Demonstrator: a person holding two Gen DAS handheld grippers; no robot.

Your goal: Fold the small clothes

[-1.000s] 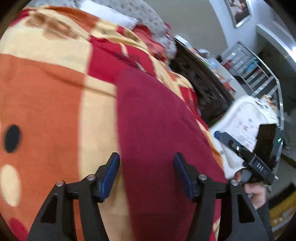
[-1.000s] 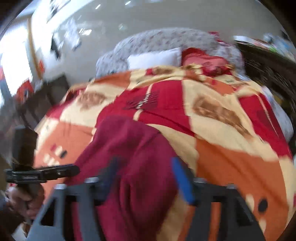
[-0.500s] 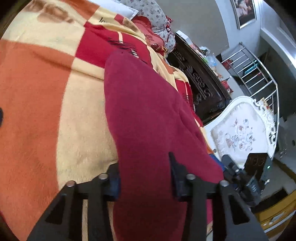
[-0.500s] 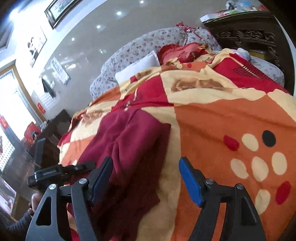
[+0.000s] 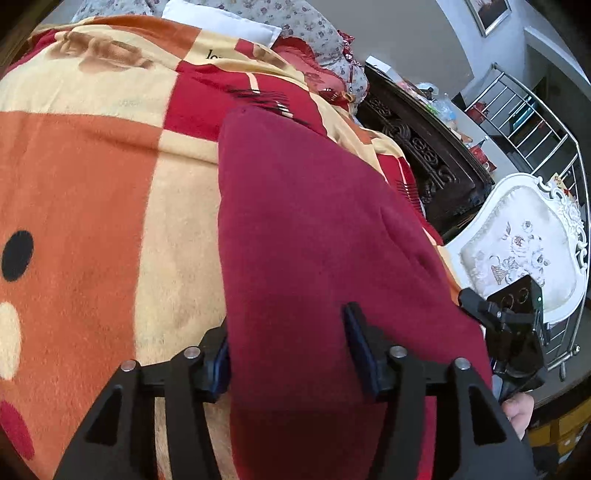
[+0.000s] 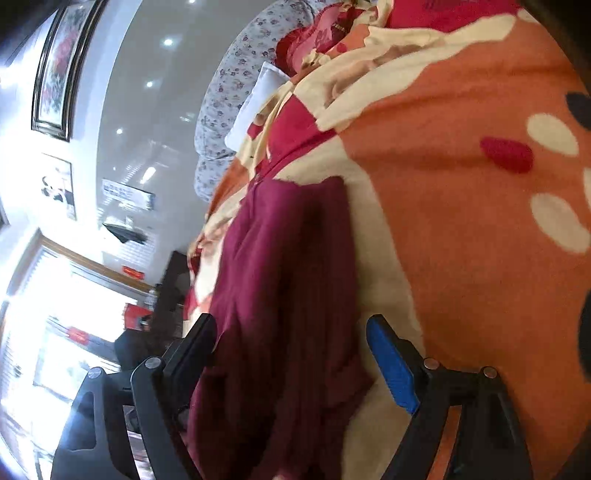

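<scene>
A dark red garment (image 5: 317, 236) lies lengthwise on the patterned blanket (image 5: 85, 192). My left gripper (image 5: 288, 339) is open at its near end; the cloth covers the left finger and lies between the jaws. In the right wrist view the garment (image 6: 284, 280) is rumpled, and my right gripper (image 6: 295, 354) is open, straddling its near edge, with the view rolled sideways. The right gripper (image 5: 506, 325) also shows in the left wrist view, past the garment's right edge.
A white pillow (image 5: 221, 22) and a floral headboard (image 5: 295, 18) lie at the bed's far end. A dark carved cabinet (image 5: 424, 147), a white upholstered chair (image 5: 524, 251) and a metal rack (image 5: 535, 122) stand right of the bed.
My left gripper moved forward onto the garment's near end, cloth now over its left finger. My right gripper stayed open and rolled sideways, closing in on the garment's edge.
</scene>
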